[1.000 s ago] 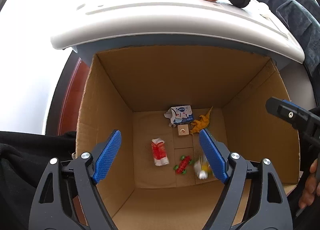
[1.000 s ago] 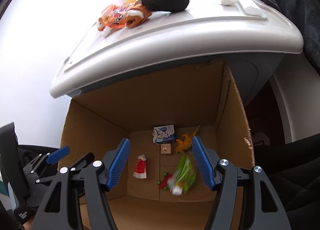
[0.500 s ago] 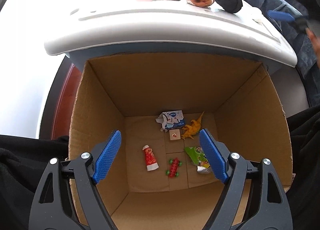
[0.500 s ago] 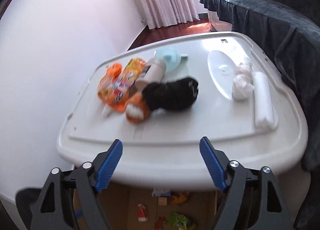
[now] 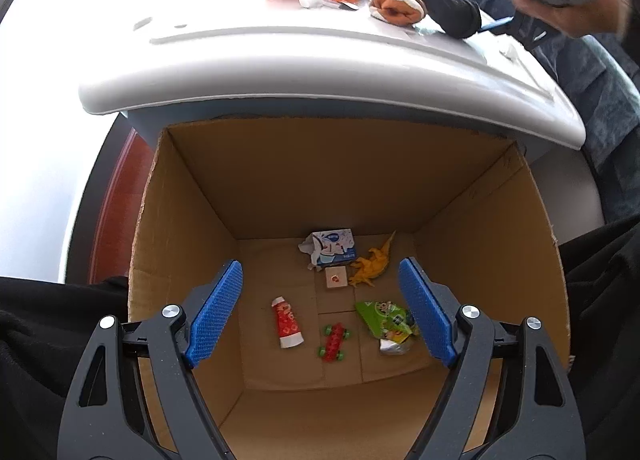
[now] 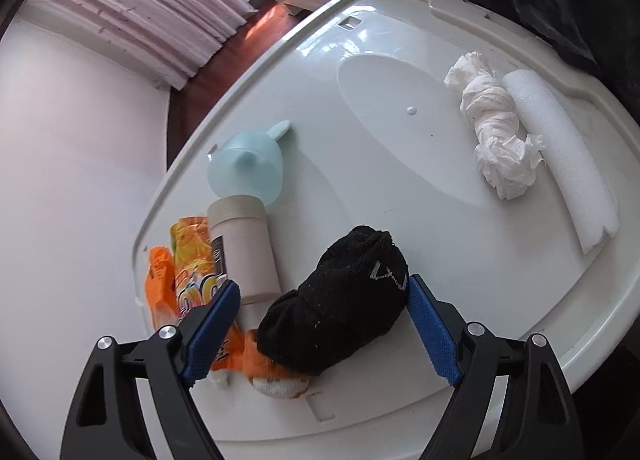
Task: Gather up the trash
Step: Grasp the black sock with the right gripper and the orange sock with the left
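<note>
Left wrist view: the left gripper [image 5: 320,312] hangs over a cardboard box [image 5: 188,244], its blue pads spread wide with nothing between them. On the box floor lie a green wrapper [image 5: 386,320] at about 4 o'clock, a red tube [image 5: 287,322] at 7 o'clock, a small red toy [image 5: 334,342] at 6 o'clock, a blue-and-white carton [image 5: 332,248] at 12 o'clock, and a yellow toy [image 5: 372,266] just beside it at 1 o'clock.

Right wrist view: the right gripper [image 6: 324,326] sits low over a white lid [image 6: 400,164], jaws wide apart and holding nothing. A black sock [image 6: 340,308] lies between the pads, near the right one. At 10 o'clock from the sock lie a beige bottle [image 6: 244,252] and orange wrappers [image 6: 188,260]; a crumpled tissue [image 6: 496,128] lies at 2 o'clock, touching a white foam roll [image 6: 560,156].
</note>
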### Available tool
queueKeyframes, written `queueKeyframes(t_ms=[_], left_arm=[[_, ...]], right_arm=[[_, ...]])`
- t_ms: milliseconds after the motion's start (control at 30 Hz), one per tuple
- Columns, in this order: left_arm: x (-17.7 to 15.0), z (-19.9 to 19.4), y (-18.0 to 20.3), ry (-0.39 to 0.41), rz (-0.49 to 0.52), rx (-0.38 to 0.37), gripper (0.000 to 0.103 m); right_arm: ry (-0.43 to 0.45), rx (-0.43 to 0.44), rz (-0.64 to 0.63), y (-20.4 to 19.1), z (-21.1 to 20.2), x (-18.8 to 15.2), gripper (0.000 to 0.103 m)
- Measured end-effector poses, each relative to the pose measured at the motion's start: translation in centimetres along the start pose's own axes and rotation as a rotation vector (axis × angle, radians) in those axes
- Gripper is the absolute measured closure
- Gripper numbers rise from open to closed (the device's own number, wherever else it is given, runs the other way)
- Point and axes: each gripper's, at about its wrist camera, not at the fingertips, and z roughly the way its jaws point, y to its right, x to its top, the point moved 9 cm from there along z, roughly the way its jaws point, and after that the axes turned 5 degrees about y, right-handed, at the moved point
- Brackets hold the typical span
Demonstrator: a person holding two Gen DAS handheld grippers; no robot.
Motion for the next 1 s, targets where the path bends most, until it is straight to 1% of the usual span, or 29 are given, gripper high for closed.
queueKeyframes(t_ms=[33, 67, 100, 133, 167, 200, 233, 300, 367, 467, 533, 667, 767, 800, 867, 900, 1000], left_arm=[[0.1, -0.1, -0.1, 0.002, -0.008, -0.004, 0.024], [0.2, -0.1, -0.1, 0.005, -0.015, -0.007, 0.024], [0.4, -0.3, -0.2, 0.009, -0.023, -0.013, 0.024], [0.4, -0.3, -0.2, 0.012, -0.027, -0.017, 0.024], [0.4, -0.3, -0.3, 0.015, -0.03, -0.021, 0.024], [0.5, -0.4, -0.2, 0.018, -0.032, -0.022, 0.024], [0.5, -0.5, -0.2, 0.022, -0.031, -0.022, 0.024], [0.5, -0.5, -0.2, 0.026, -0.032, -0.022, 0.024], [0.6, -0.6, -0.3, 0.026, -0.038, -0.026, 0.024], [0.4, -0.3, -0.3, 0.016, -0.05, -0.033, 0.024], [0.3, -0.1, -0.3, 0.012, -0.054, -0.036, 0.024], [0.4, 0.3, 0.3, 0.015, -0.047, -0.051, 0.024], [1.0, 0.5, 1.0, 0.023, -0.045, -0.075, 0.024], [1.6, 0.4, 1.3, 0.031, -0.044, -0.083, 0.024], [2.9, 0.2, 2.0, 0.049, -0.034, -0.083, 0.024], [4.1, 0.0, 2.5, 0.069, -0.02, -0.078, 0.024], [7.8, -0.1, 3.7, 0.129, 0.014, -0.05, 0.024]], right_arm=[[0.001, -0.031, -0.002, 0.2, 0.4, -0.2, 0.022], [-0.001, -0.06, -0.001, 0.3, 1.1, -0.4, 0.028], [-0.008, -0.085, 0.016, 0.8, 1.8, -0.6, 0.031], [0.018, -0.092, 0.014, 0.8, 1.8, -0.4, 0.034], [0.036, -0.123, -0.011, 0.9, 1.6, -0.3, 0.049], [0.041, -0.133, -0.036, 1.0, 1.6, -0.4, 0.049], [0.049, -0.128, -0.054, 1.1, 1.4, -0.5, 0.053], [0.049, -0.102, -0.114, 1.3, 1.1, -0.8, 0.057], [0.043, -0.079, -0.171, 1.8, 0.5, -1.0, 0.059], [0.025, 0.014, -0.205, 3.0, -1.0, -1.2, 0.06], [0.018, 0.072, -0.251, 4.1, -2.6, -1.4, 0.06], [0.078, 0.111, -0.386, 5.7, -6.5, -2.3, 0.06], [0.138, 0.127, -0.421, 7.1, -8.8, -3.0, 0.06], [0.17, 0.141, -0.443, 7.0, -9.6, -3.1, 0.06], [0.237, 0.132, -0.501, 6.9, -11.0, -3.2, 0.06], [0.264, 0.133, -0.525, 6.8, -11.6, -3.2, 0.06], [0.271, 0.161, -0.531, 6.8, -12.2, -2.7, 0.059]])
